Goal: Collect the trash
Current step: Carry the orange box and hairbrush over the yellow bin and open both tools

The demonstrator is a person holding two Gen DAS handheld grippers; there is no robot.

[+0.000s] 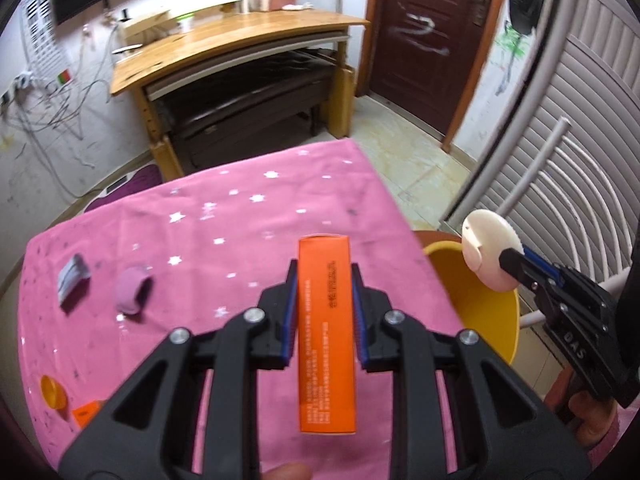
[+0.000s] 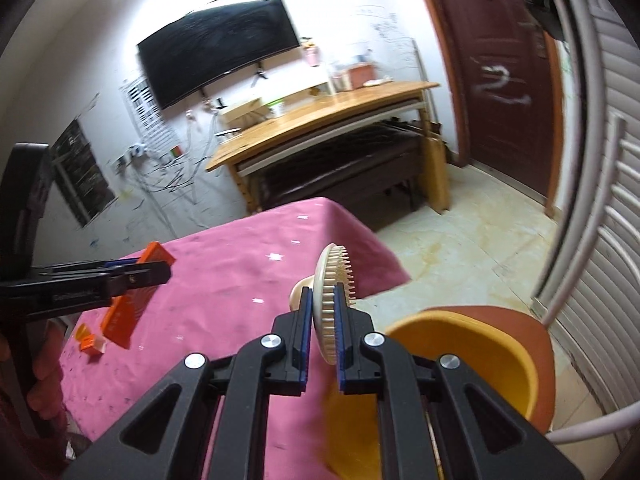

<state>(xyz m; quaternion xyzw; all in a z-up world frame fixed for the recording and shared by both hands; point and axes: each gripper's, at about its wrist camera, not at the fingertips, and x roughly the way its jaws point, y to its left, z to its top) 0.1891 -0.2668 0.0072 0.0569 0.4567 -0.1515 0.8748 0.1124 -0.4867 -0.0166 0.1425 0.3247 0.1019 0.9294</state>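
Note:
My left gripper [image 1: 323, 276] is shut on a long orange box [image 1: 326, 332] and holds it above the pink tablecloth [image 1: 200, 232]; it also shows in the right wrist view [image 2: 132, 304]. My right gripper [image 2: 322, 304] is shut on a round cream brush with bristles [image 2: 334, 304], held over the edge of a yellow bin [image 2: 472, 356]. In the left wrist view the brush [image 1: 490, 250] hangs above the bin [image 1: 488, 312] at the table's right side.
On the cloth lie a grey wrapper [image 1: 72, 280], a crumpled pink piece [image 1: 132, 290], an orange cap [image 1: 52, 392] and a small orange box [image 1: 86, 412]. The bin stands on a brown chair [image 2: 516, 316] with a white back. A wooden desk [image 1: 224, 40] is behind.

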